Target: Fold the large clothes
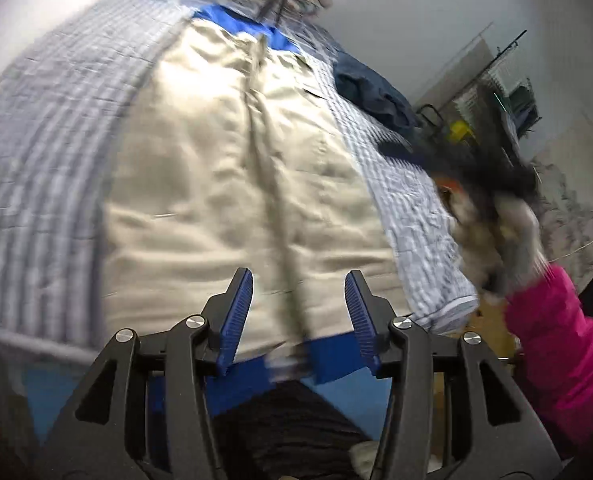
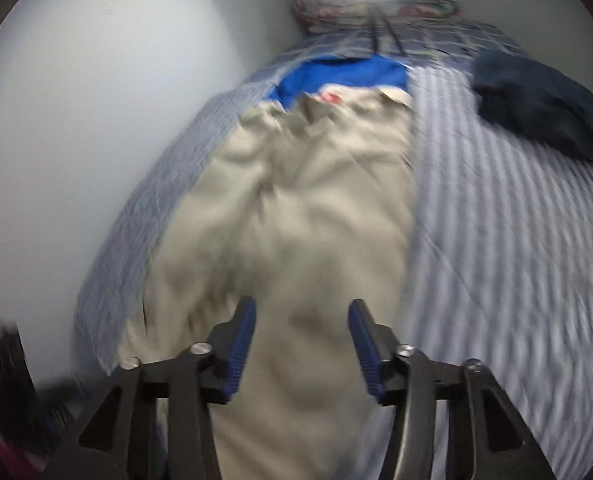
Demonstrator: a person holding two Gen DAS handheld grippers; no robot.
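A beige pair of trousers point(image 1: 224, 168) lies lengthwise on a bed with a blue-and-white striped cover point(image 1: 48, 128). A bright blue garment point(image 1: 236, 20) shows beyond its far end and at its near edge. My left gripper point(image 1: 298, 280) is open and empty above the near end of the trousers. In the right wrist view the trousers point(image 2: 296, 216) stretch away, wrinkled near the waist, with the blue garment point(image 2: 344, 74) past it. My right gripper point(image 2: 302, 312) is open and empty above the near part of the trousers.
A dark navy garment point(image 2: 536, 100) lies on the bed cover point(image 2: 496, 220) to the right; it also shows in the left wrist view point(image 1: 372, 92). Pillows point(image 2: 376, 8) sit at the head. A white wall point(image 2: 96, 120) runs along the left. A pink sleeve point(image 1: 560, 340) is at the right.
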